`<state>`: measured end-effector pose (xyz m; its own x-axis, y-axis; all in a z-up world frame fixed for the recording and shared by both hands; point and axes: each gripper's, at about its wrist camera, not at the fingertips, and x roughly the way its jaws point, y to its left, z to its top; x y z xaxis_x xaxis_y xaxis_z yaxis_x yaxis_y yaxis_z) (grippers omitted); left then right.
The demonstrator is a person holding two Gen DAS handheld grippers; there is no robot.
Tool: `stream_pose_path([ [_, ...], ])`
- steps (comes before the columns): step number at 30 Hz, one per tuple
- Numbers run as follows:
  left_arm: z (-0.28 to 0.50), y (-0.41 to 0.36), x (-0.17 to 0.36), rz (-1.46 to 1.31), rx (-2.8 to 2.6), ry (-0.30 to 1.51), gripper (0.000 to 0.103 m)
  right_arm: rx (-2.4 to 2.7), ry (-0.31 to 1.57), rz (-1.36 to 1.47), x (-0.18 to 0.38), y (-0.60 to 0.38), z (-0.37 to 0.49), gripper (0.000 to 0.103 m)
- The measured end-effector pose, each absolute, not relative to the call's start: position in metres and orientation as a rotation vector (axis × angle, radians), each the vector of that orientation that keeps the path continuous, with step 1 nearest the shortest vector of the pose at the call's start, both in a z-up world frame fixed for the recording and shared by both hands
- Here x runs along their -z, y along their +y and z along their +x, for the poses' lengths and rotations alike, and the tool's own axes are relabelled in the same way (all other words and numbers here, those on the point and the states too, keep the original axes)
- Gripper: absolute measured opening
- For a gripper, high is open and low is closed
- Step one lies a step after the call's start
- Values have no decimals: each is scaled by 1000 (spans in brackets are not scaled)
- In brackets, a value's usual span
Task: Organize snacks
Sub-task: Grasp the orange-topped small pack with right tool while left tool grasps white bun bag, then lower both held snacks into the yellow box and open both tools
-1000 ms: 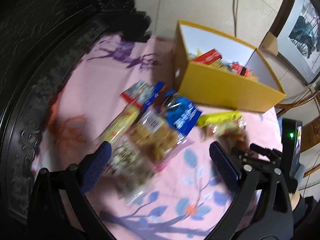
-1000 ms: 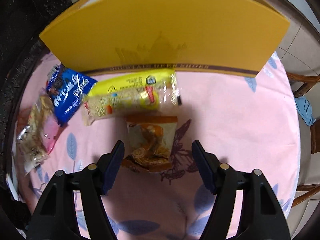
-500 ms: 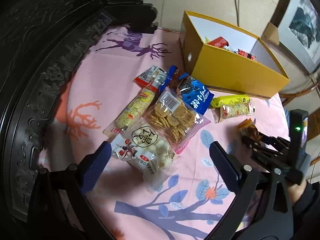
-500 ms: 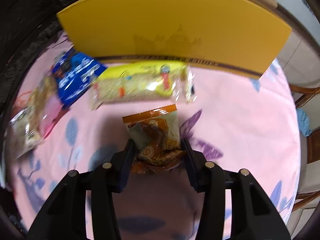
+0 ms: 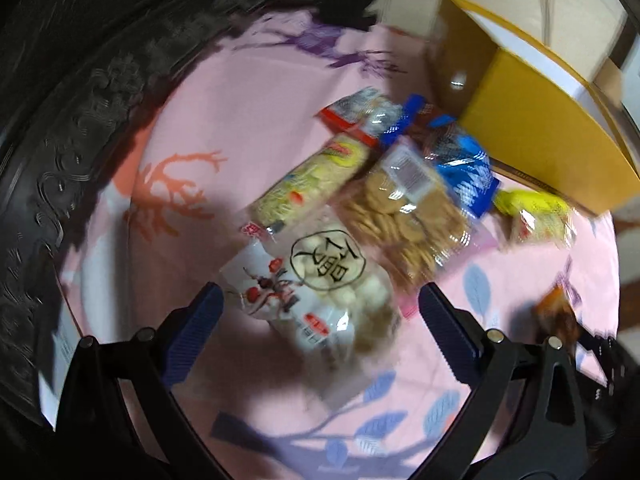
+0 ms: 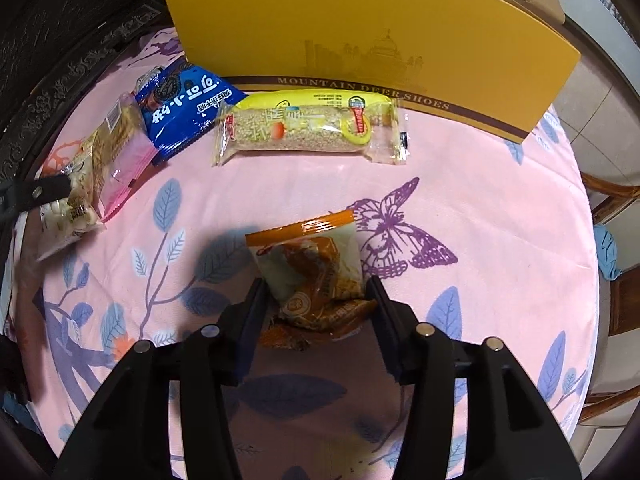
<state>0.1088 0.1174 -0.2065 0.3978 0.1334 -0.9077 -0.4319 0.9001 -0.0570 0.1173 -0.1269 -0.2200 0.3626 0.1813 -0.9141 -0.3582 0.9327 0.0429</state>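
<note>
The right gripper [image 6: 316,300] has its two fingers pressed on the sides of the orange snack packet [image 6: 310,268], and its jaws are opening a little; the packet lies at the 6 o'clock part of the right wrist view, with its long axis along the fingers and its orange sealed end pointing toward 12 o'clock. The left gripper [image 5: 320,312] has its jaws wide apart, and the white bag of round biscuits [image 5: 320,280] lies between them, touching neither finger; its long axis runs from 11 to 5 o'clock. On the table I count seven packets in the two views: the orange one, the white bag, one clear bag of cookies [image 5: 404,216], one blue packet [image 6: 180,108], two long rice-bar packets [image 6: 308,128] [image 5: 308,184] and one small red-edged packet [image 5: 360,116]. The rice bar in the right wrist view lies crosswise, from 9 to 3 o'clock, just in front of the one yellow shoe box [image 6: 360,40] at 12 o'clock. The surface is a pink tablecloth [image 6: 500,208] printed with leaves and a purple butterfly, on a table with a dark carved rim [image 5: 80,120]; light floor tiles [image 6: 596,100] and part of a wooden chair [image 6: 612,196] show at 3 o'clock.
</note>
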Motion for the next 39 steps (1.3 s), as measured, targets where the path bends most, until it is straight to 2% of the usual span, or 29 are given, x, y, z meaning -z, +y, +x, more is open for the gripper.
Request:
stream_pose_path([
  [1,112,120,212,-320,-391,1115,98,-351,1152,-174,221,-121,122,53],
  [5,114,127,230,-364,-441,1134,70,-352,1153,-174,220,-124,123,53],
  [6,114,126,231,-349,-444,1132,68,-351,1151,-173,220,-124,122,53],
  [8,113,122,229,-322,-406,1124,50,-349,1149,-171,220,-124,122,53],
  [10,111,118,223,-299,-376,1118,46,-348,1148,-165,220,-124,122,51],
  [13,103,113,207,-291,-333,1090,46,-354,1148,-126,217,-131,123,44],
  [23,99,48,141,-134,-121,957,46,-354,1040,-119,178,-141,119,43],
  [31,142,14,117,-125,-31,911,46,-325,900,-86,116,-157,132,43],
  [39,211,-8,89,-82,-3,878,46,-285,824,-57,74,-165,181,43],
])
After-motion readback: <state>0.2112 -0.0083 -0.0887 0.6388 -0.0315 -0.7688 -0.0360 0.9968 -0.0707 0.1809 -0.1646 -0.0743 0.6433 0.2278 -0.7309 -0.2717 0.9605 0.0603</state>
